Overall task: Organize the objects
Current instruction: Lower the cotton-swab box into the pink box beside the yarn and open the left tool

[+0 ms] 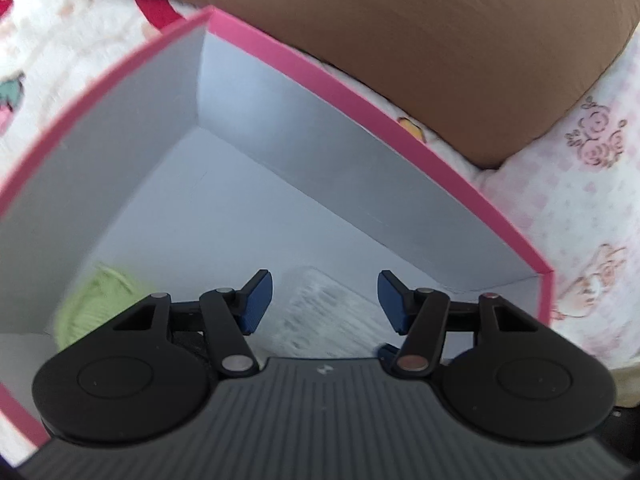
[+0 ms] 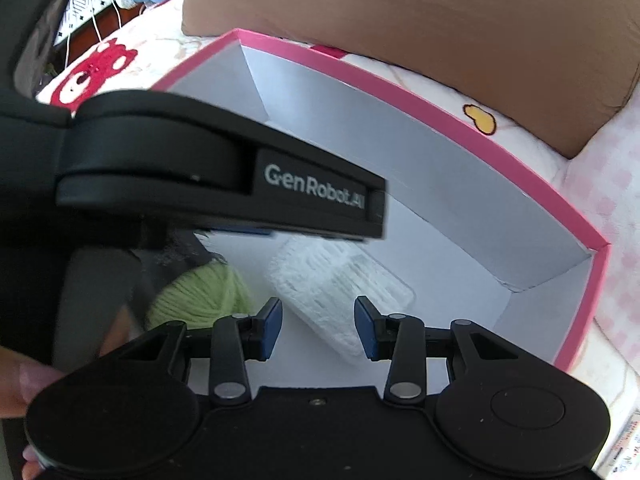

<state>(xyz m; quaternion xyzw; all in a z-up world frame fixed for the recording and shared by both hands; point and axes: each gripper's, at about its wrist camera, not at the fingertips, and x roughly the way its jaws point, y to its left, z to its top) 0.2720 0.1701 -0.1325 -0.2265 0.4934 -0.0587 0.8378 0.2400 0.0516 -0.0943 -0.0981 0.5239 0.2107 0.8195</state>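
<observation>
Pink-rimmed box (image 1: pixel 360 92), grey-white inside: green yarn ball (image 1: pixel 86 312) by near-left wall; clear ribbed plastic case (image 2: pixel 340 284) mid-floor; far floor bare. Left gripper (image 1: pixel 325 304), right gripper (image 2: pixel 318 328): both spread, holding nothing, above box.

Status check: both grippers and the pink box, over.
Left gripper open, empty, over the pink box. Right gripper open, empty. Clear packet and green yarn inside the box. Left gripper's body crosses the right view.
</observation>
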